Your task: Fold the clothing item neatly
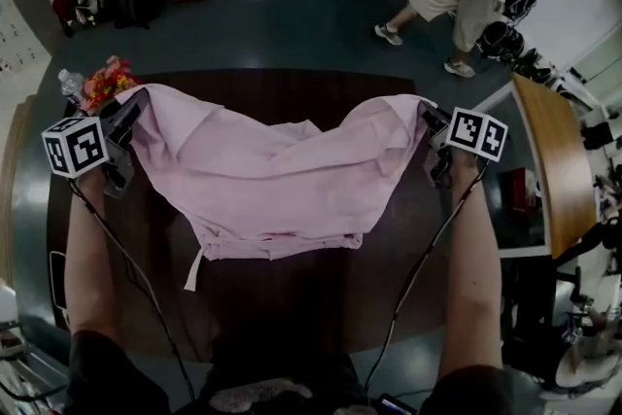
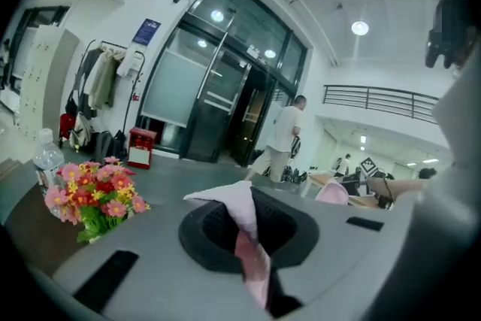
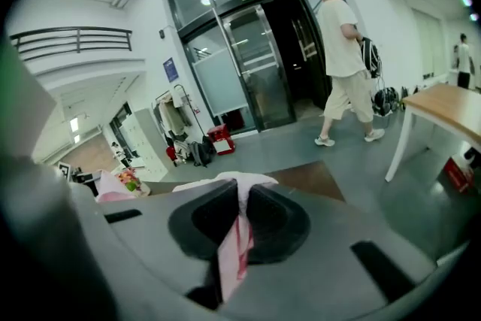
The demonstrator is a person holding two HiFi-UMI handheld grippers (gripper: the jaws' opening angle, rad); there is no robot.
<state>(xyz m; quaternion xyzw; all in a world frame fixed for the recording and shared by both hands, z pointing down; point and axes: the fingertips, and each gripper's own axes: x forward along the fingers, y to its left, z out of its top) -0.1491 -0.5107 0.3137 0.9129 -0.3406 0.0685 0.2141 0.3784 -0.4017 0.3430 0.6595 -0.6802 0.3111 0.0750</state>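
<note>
Cloth, pink and soft, hangs over the dark counter, stretched between two claws. The left claw is pressed together on one top corner. The right claw is pressed together on the other top corner. In each claw's own view a thin pink strip runs between the jaws, and a small flap pokes out past them. The middle of the cloth sags and is full of creases. A thin strap dangles from the low edge, and I cannot tell if it touches the counter. Things could go wrong from here, I think. Each claw pinches only a small bit of the edge, so a hard tug could pull a corner out and drop that side in a heap. If the cloth is laid down with the middle so slack, the creases could get pressed in and the fold would not be neat. If one claw goes lower than the other, the edges may not line up. Flowers and a bottle stand at the counter's far left corner, just beside the left claw, and a wide swing could knock them over.
</note>
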